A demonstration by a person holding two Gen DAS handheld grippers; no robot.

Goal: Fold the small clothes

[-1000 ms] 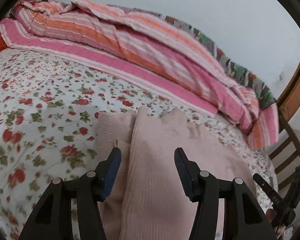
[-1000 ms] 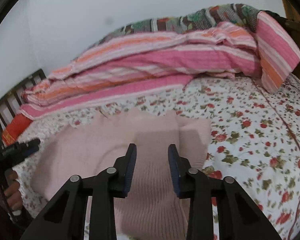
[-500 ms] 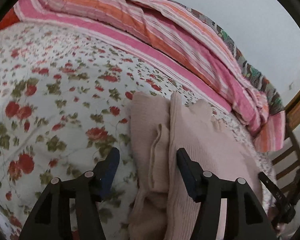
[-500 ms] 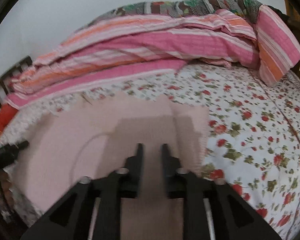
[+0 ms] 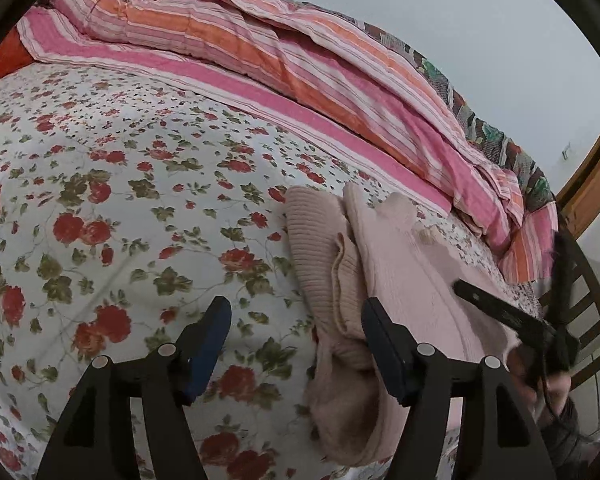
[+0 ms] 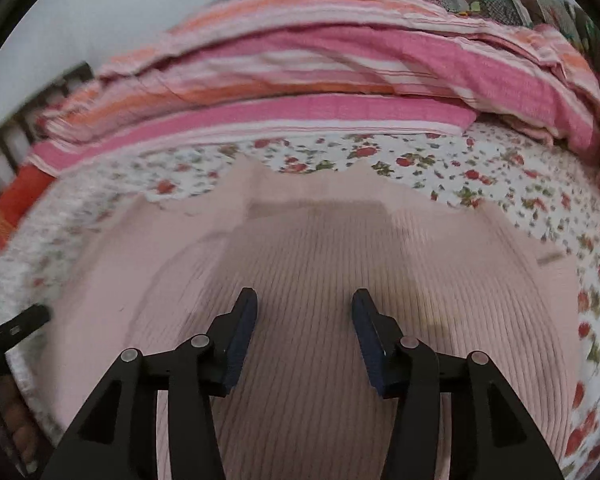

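Pink ribbed sweater (image 6: 320, 360) spread on floral bedsheet (image 5: 100, 200), nearest. Right gripper (image 6: 304, 300) above its middle, left gripper (image 5: 296, 312) at its edge; jaws of both just opening, gripping nothing. Beyond, striped blanket (image 5: 280, 60) bunched against wall.

Both black two-finger grippers with dark blue pads tilt downward, the left gripper (image 5: 296, 318) with jaws that have just been widening and nothing between them, the right gripper (image 6: 304, 310) likewise just spreading its empty jaws, each carried in a person's hand.
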